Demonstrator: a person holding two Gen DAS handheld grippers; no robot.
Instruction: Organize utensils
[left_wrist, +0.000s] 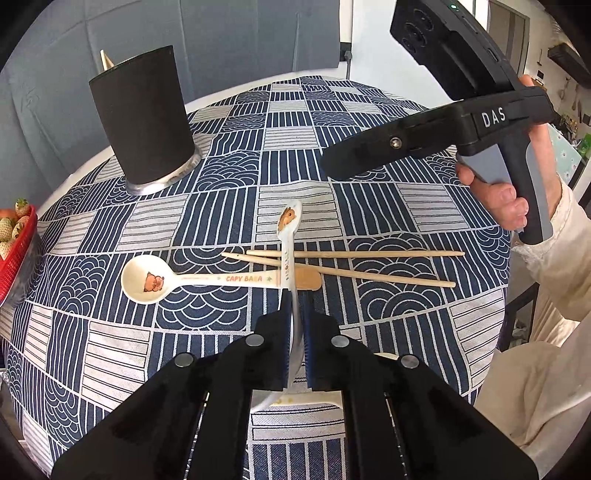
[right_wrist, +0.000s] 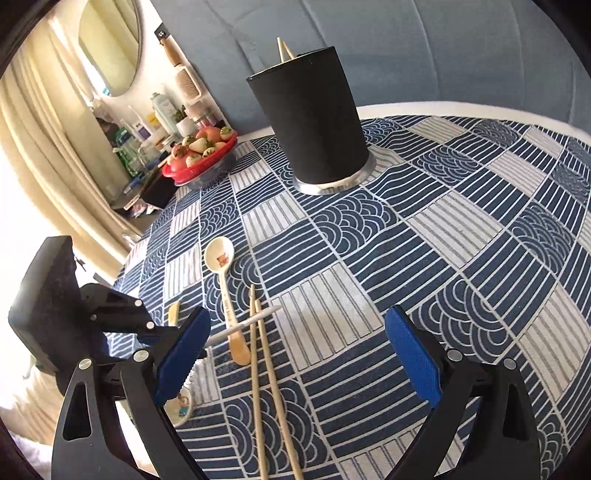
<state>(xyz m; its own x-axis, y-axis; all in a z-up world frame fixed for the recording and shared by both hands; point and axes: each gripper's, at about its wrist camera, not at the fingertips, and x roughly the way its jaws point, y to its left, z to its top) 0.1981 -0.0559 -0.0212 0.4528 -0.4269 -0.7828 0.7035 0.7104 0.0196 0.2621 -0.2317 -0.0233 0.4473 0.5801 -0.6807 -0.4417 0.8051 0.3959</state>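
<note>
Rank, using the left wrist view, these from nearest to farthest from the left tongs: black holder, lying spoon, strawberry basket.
1. Lying spoon, just ahead of the left tongs, slightly left.
2. Strawberry basket, far left edge.
3. Black holder, back left.

The tablecloth (right_wrist: 424, 236) between the black cup (right_wrist: 314, 122) and the 2 chopsticks (right_wrist: 266, 369) is bare, so a gripper can pass there. The lying spoon (left_wrist: 177, 280) and the strawberry basket (right_wrist: 201, 155) block the left side.
</note>
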